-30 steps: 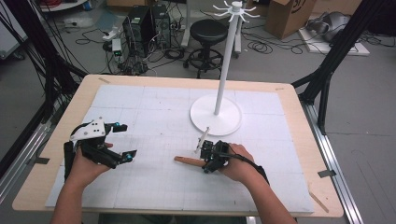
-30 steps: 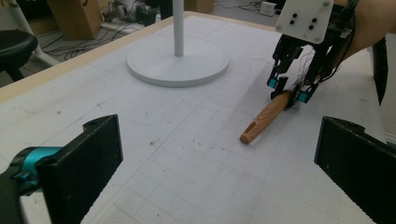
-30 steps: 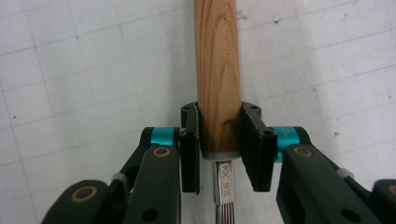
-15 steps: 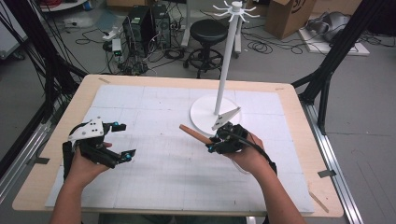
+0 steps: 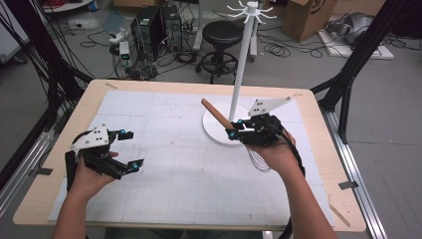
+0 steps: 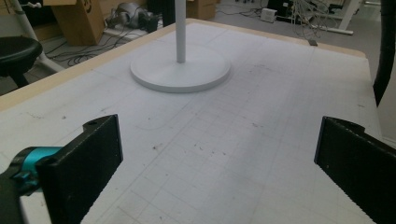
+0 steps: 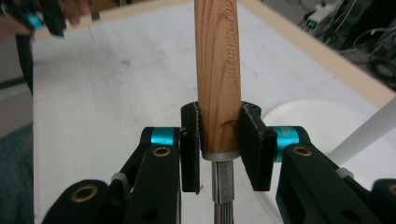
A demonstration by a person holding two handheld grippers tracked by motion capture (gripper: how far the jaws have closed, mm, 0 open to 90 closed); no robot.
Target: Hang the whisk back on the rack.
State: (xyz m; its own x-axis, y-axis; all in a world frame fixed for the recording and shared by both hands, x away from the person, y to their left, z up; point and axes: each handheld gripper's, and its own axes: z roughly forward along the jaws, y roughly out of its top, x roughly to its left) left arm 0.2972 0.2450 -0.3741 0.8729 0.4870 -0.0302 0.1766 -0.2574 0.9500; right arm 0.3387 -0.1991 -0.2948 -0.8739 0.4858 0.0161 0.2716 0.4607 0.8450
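A whisk with a wooden handle (image 5: 215, 113) and thin wire loops (image 5: 257, 160) is held in the air in front of the white stand's round base (image 5: 215, 133). My right gripper (image 5: 234, 129) is shut on it. In the right gripper view the pads (image 7: 254, 140) clamp the handle (image 7: 218, 70) just above its metal collar. The handle points up and left, and the wires hang below the hand. My left gripper (image 5: 133, 148) rests low over the mat at the left, open and holding nothing. Its jaws stand wide apart in the left gripper view (image 6: 219, 158).
The white stand's pole (image 5: 242, 64) rises to a ring of hooks (image 5: 250, 10) at the top. A gridded white mat (image 5: 184, 169) covers the wooden table (image 5: 89, 97). Beyond the far edge are a black stool (image 5: 222, 32), computers, cables and cardboard boxes.
My right gripper has risen off the mat with the whisk and moved up toward the stand's base. The handle now tilts upward. The left hand has stayed put.
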